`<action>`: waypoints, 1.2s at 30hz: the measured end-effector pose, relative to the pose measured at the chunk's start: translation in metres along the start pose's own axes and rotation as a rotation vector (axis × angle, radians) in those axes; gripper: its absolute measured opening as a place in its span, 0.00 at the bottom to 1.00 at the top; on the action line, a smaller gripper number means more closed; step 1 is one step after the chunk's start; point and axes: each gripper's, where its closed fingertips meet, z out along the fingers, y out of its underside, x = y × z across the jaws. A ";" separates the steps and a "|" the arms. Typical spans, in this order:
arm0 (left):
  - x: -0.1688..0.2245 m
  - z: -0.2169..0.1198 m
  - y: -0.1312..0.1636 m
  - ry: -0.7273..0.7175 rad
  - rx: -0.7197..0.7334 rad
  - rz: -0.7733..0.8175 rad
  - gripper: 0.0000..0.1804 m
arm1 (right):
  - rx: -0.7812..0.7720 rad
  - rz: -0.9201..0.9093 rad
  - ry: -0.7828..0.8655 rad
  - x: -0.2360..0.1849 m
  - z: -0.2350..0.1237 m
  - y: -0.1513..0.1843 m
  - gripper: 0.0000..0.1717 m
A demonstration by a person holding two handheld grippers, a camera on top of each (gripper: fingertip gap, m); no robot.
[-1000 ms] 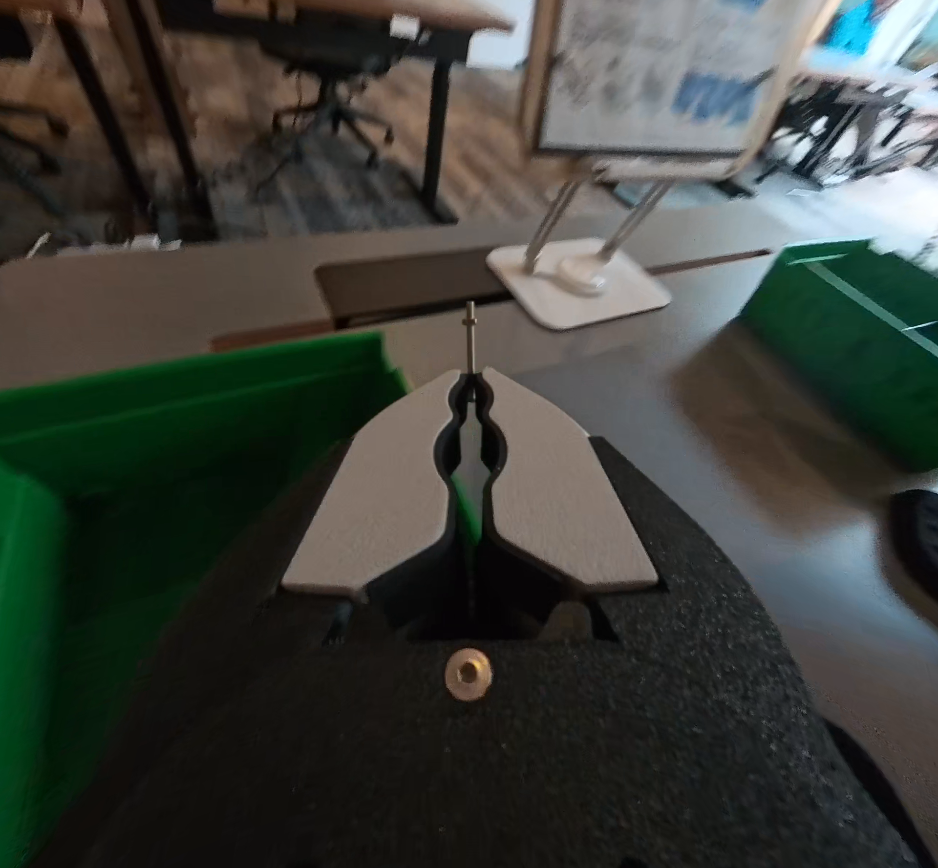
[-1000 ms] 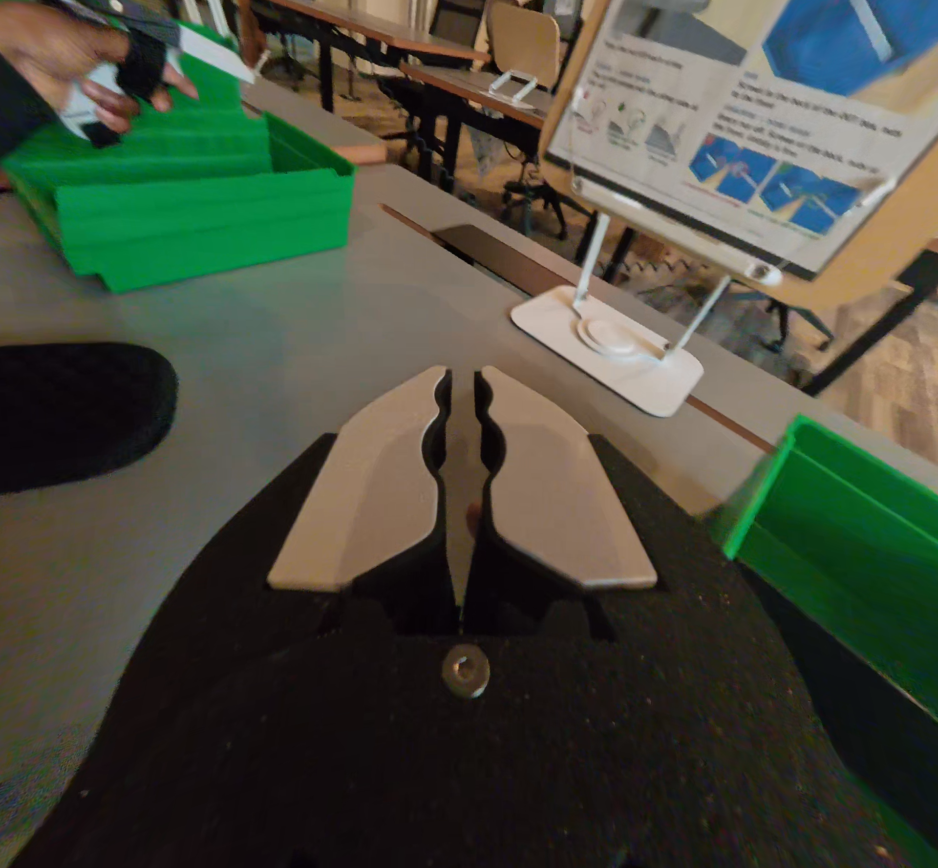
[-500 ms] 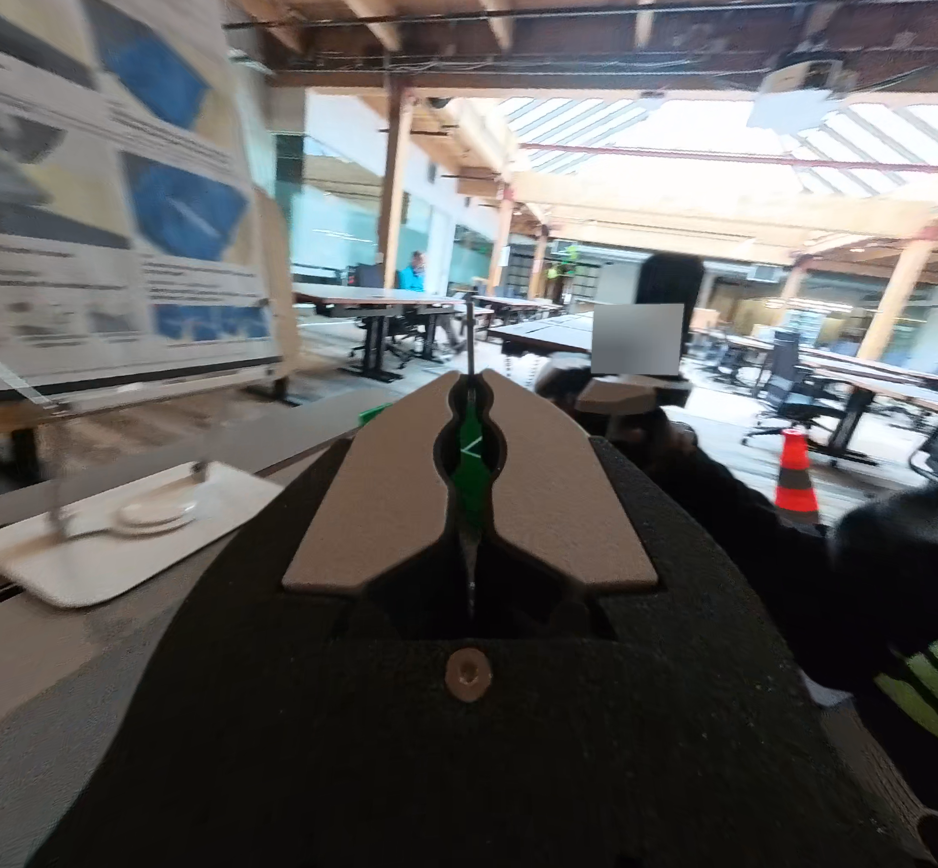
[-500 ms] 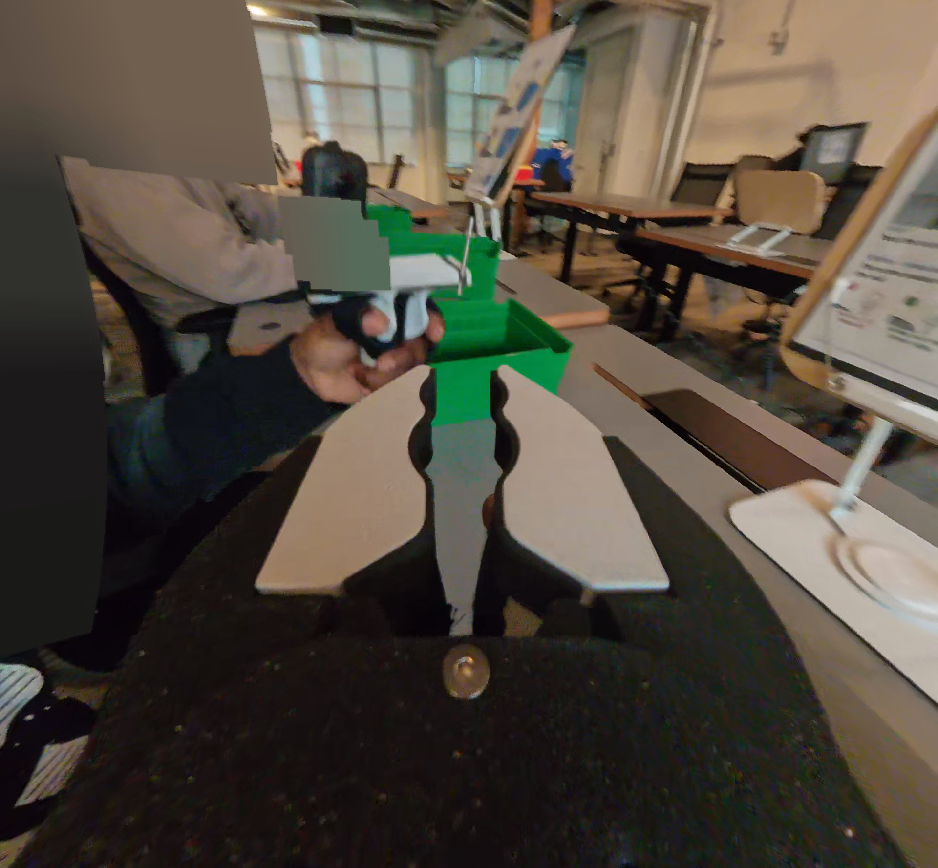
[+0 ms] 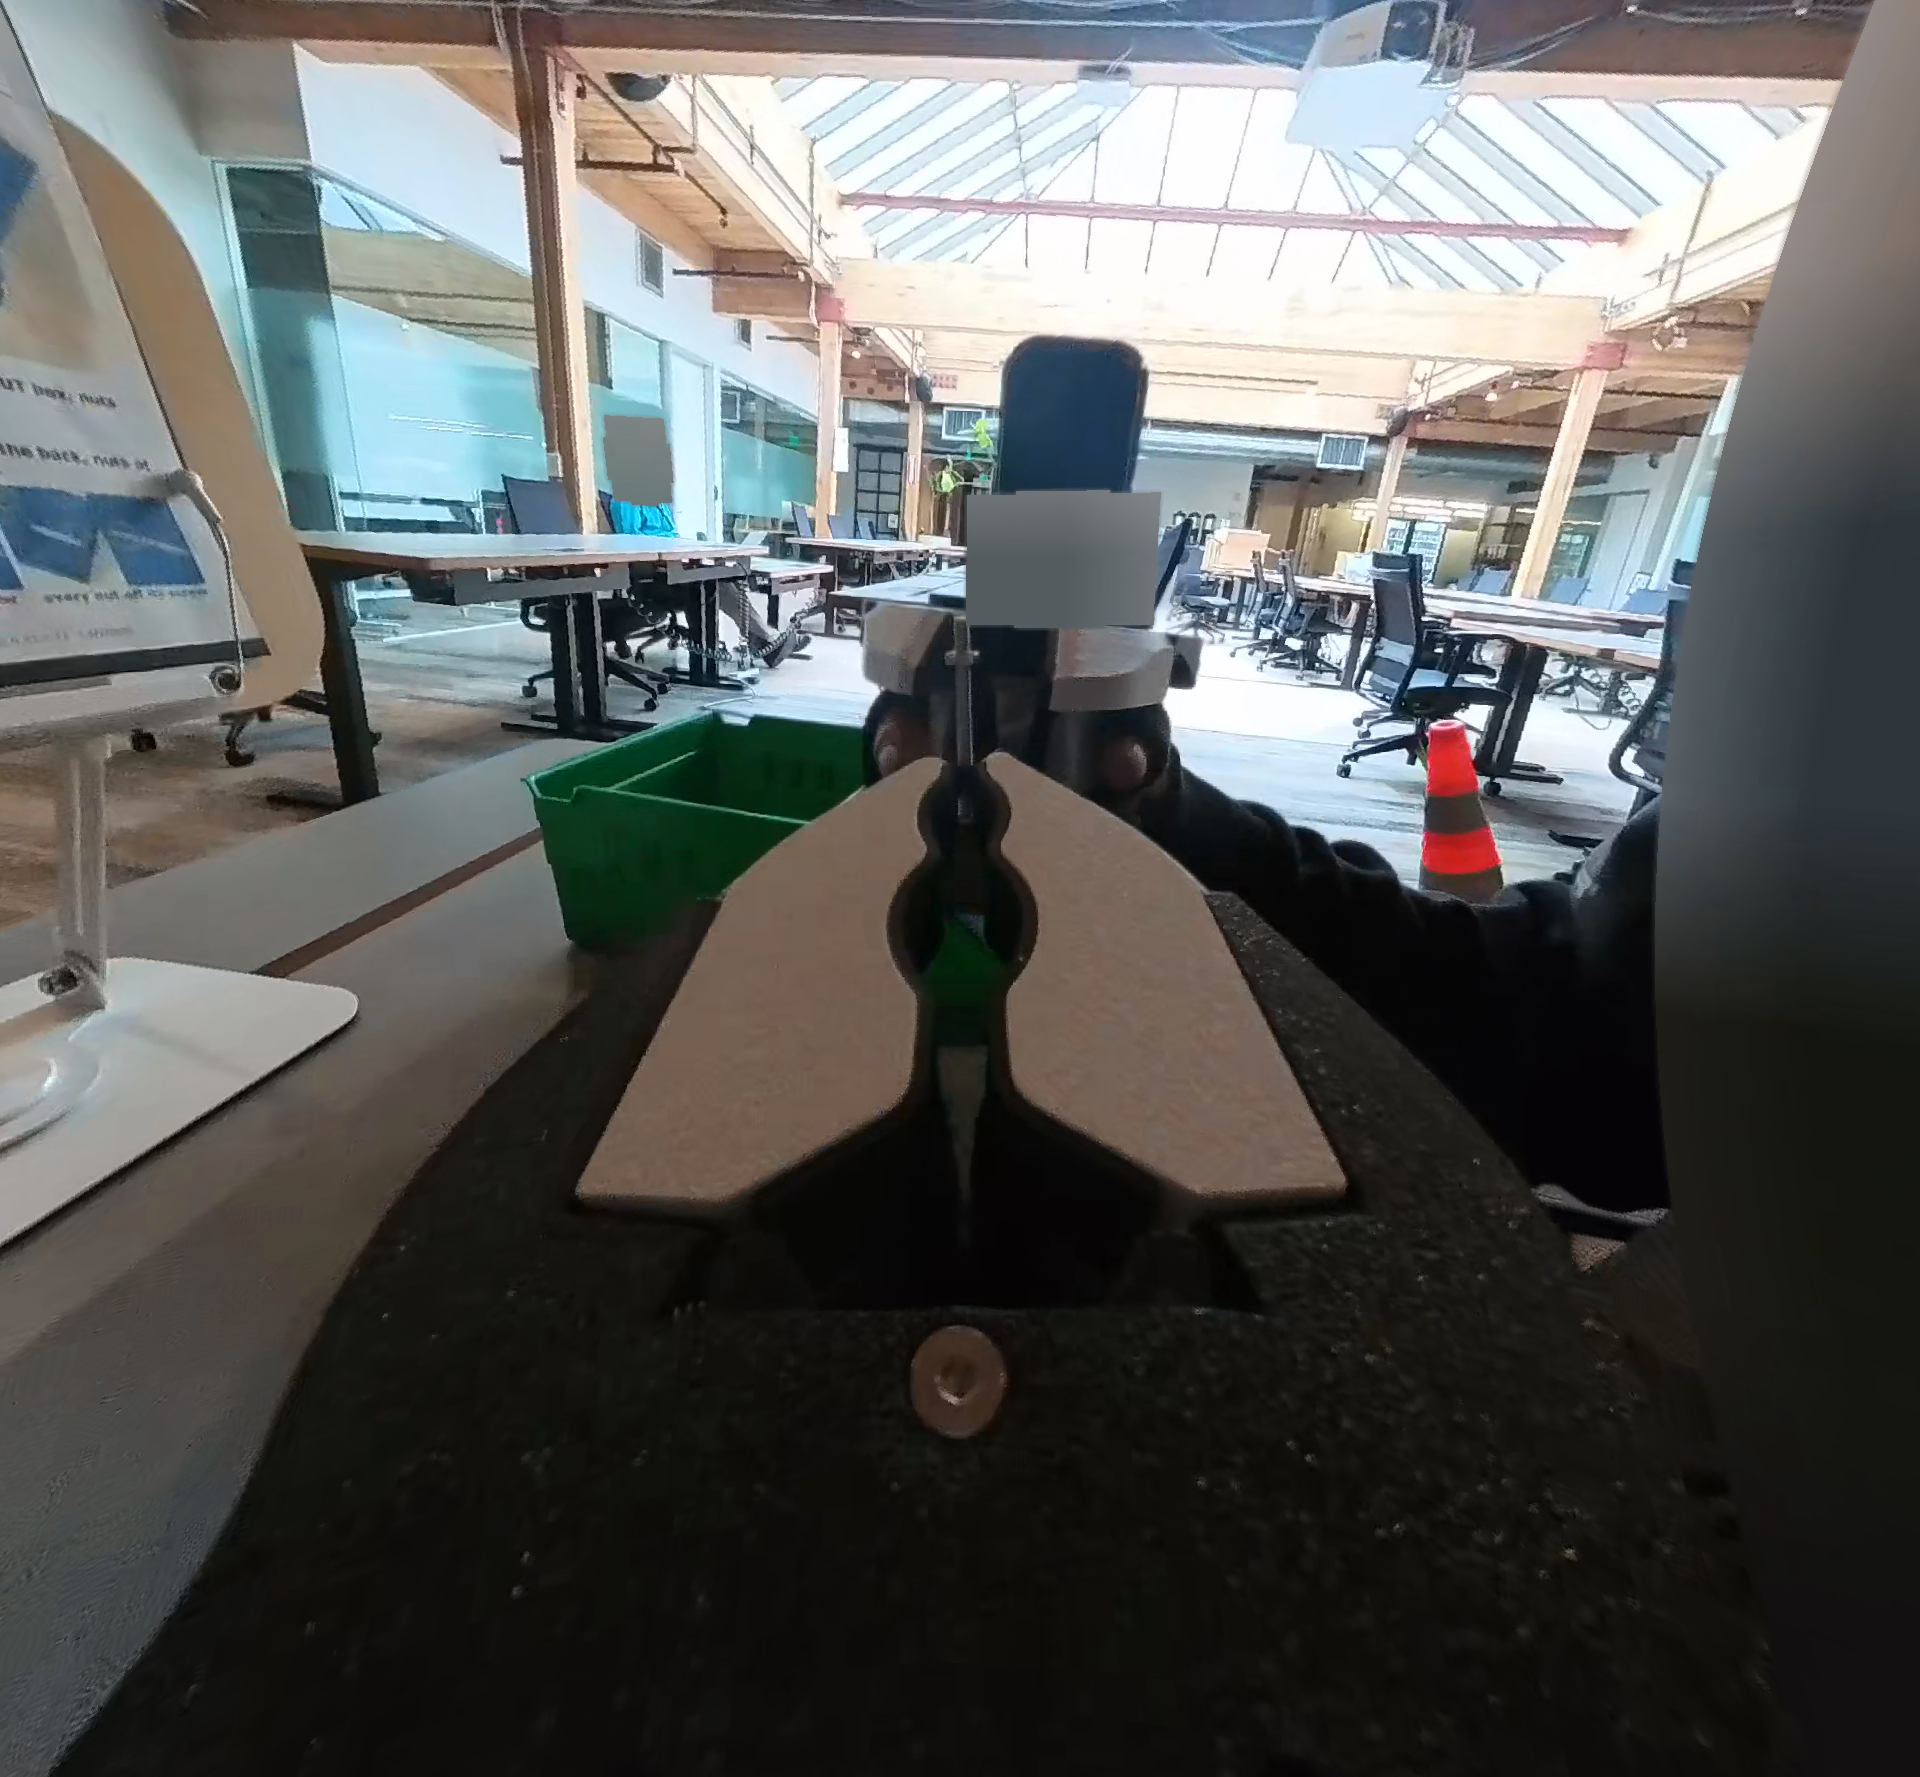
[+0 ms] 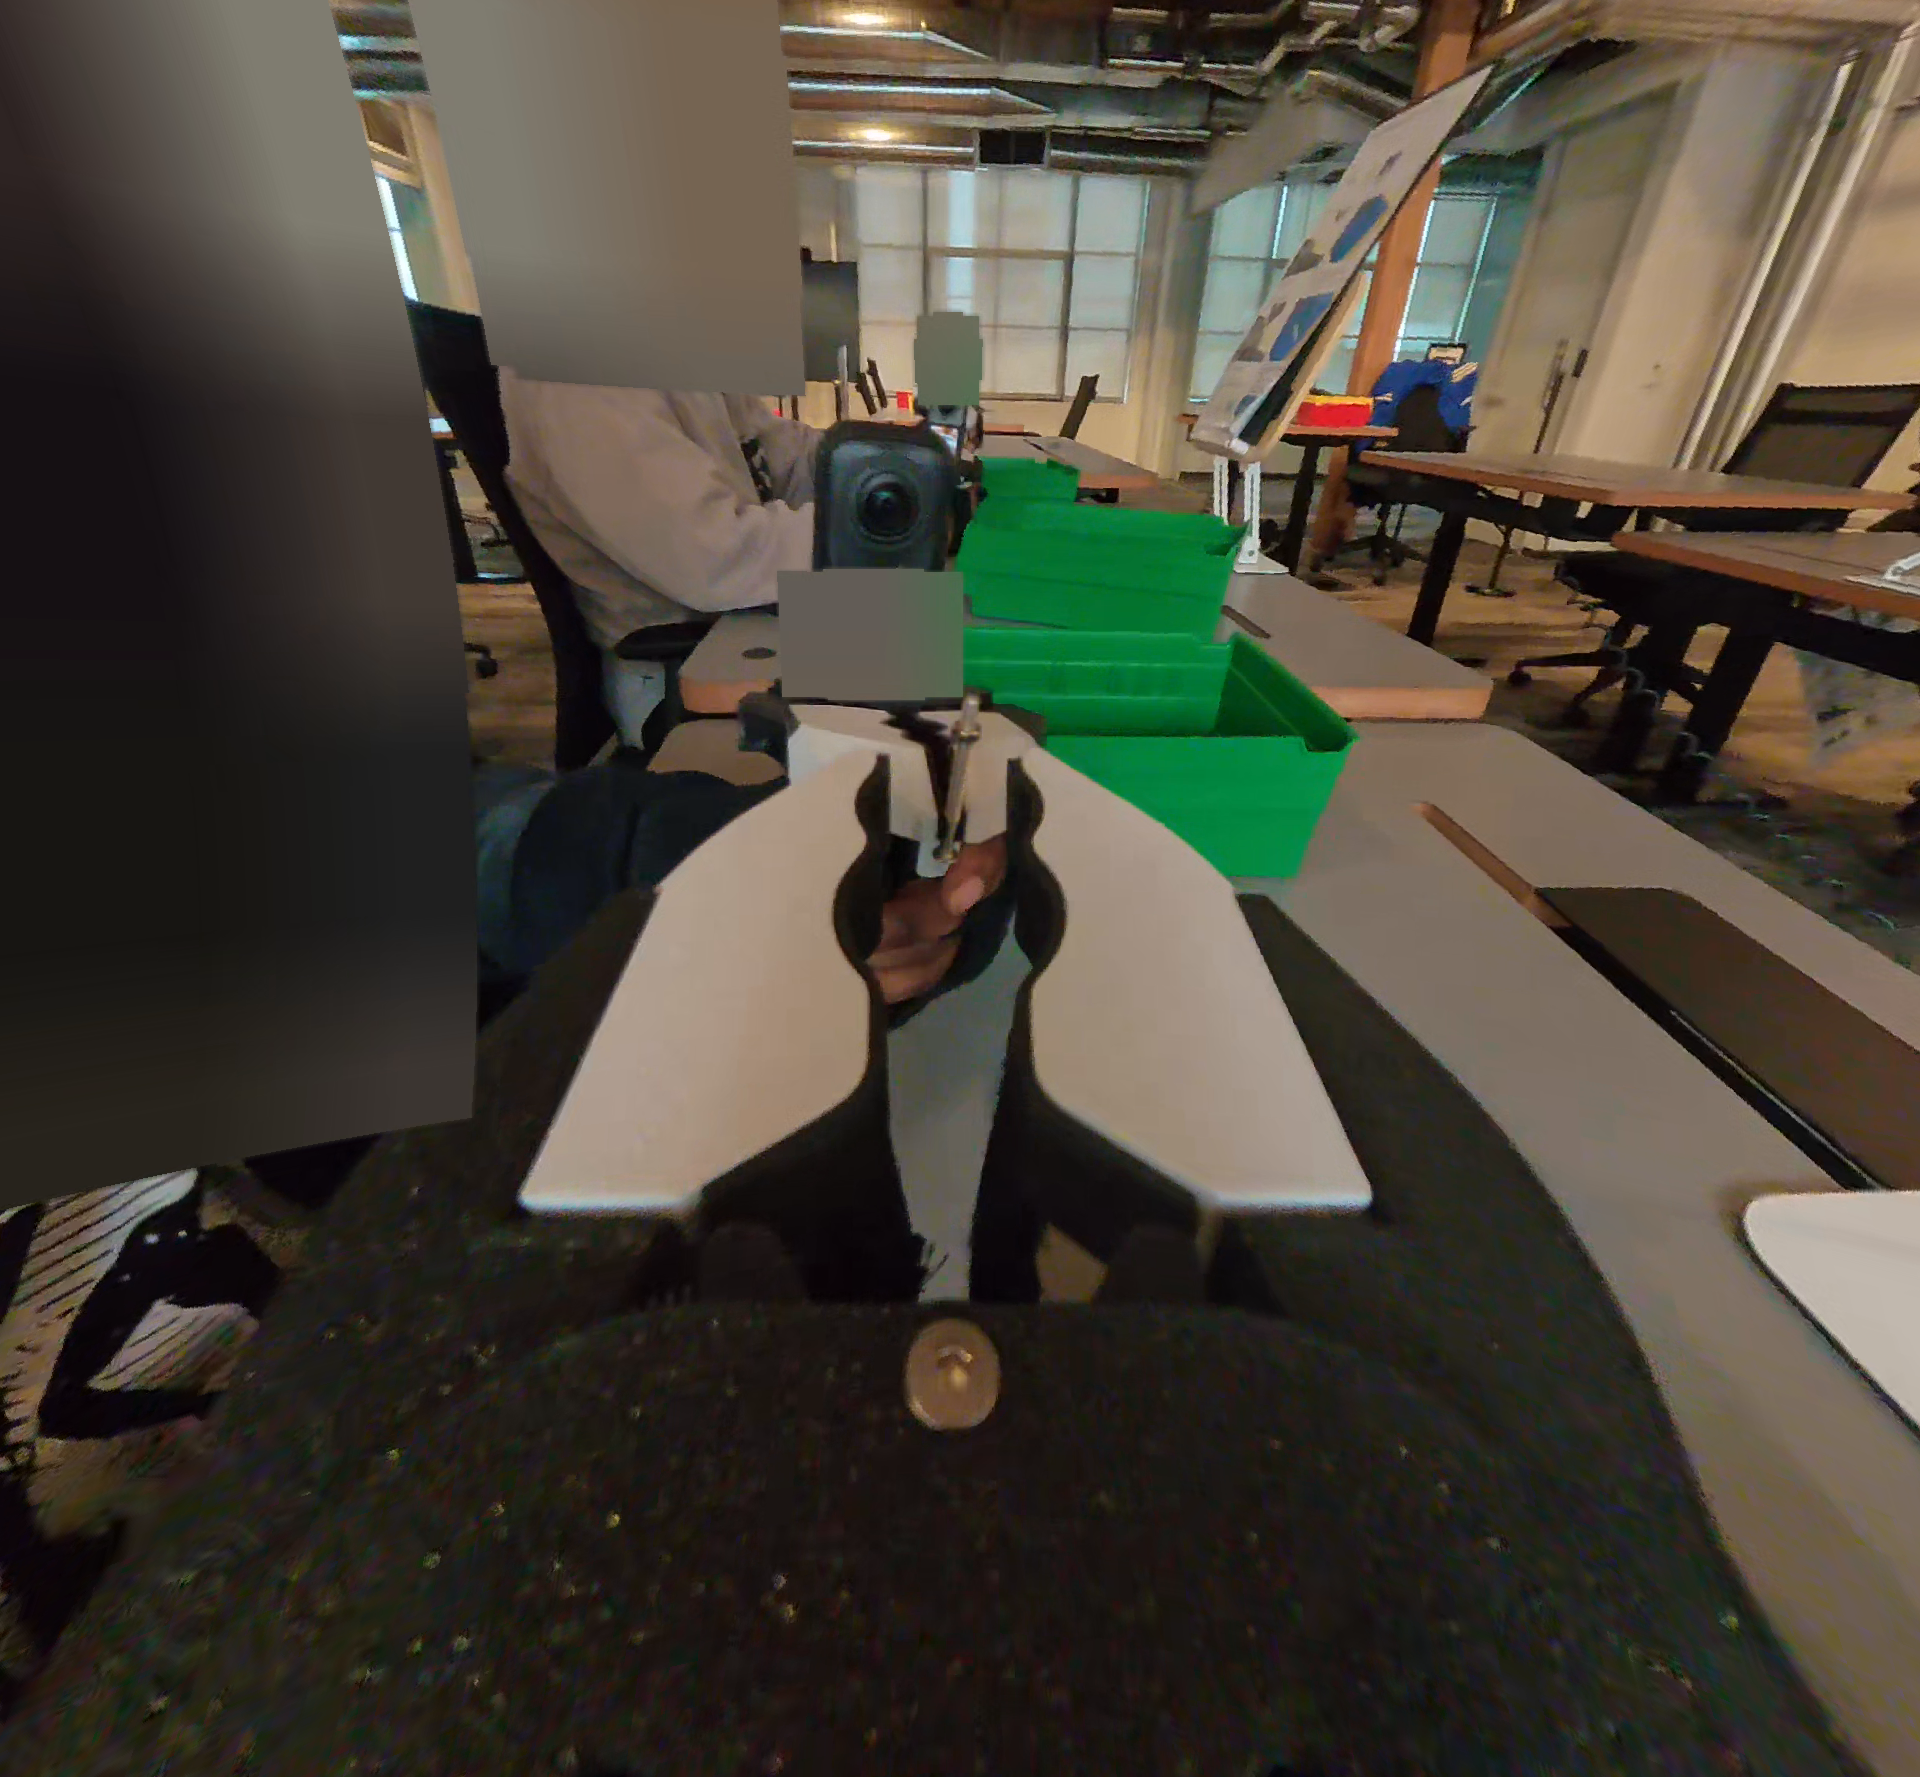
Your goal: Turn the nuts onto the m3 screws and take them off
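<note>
My left gripper (image 5: 964, 771) is shut on a thin metal screw (image 5: 964, 714) that sticks out forward from its fingertips. A small nut (image 5: 964, 657) sits near the screw's far end. My right gripper (image 6: 948, 771) is open and faces the left one head-on. In the right wrist view the screw (image 6: 956, 782) and its nut (image 6: 967, 733) stand in the gap between the right fingers (image 6: 790, 854), with space on both sides. The right gripper's grey fingers (image 5: 1127, 667) show behind the screw tip in the left wrist view. The left gripper's white fingers (image 6: 831, 740) show in the right wrist view.
Both grippers are held above a grey table (image 5: 312, 1156). A green bin (image 5: 675, 823) stands behind the left gripper, and green bins (image 6: 1195, 771) behind the right. A white sign stand (image 5: 104, 1052) is at the left. A seated person (image 6: 665, 501) is farther back. Less than 4 cm separates the two grippers' tips.
Both grippers swung up from the table to face each other. The right jaws opened wider. The left gripper kept the screw, which now reaches between the right fingers.
</note>
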 end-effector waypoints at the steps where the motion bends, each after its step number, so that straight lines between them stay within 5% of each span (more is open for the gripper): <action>1: -0.001 0.000 0.003 0.001 0.000 -0.005 0.01 | -0.006 -0.004 0.014 0.002 0.000 0.002 0.10; 13: 0.000 0.002 0.025 0.024 -0.088 -0.001 0.01 | -0.075 -0.009 0.014 0.002 0.000 0.021 0.02; 24: 0.005 -0.002 0.032 0.067 -0.111 -0.012 0.23 | -0.114 -0.015 0.039 0.005 -0.001 0.028 0.01; 36: 0.008 0.006 0.056 0.065 -0.233 0.013 0.17 | -0.103 0.005 0.010 0.000 0.004 0.030 0.01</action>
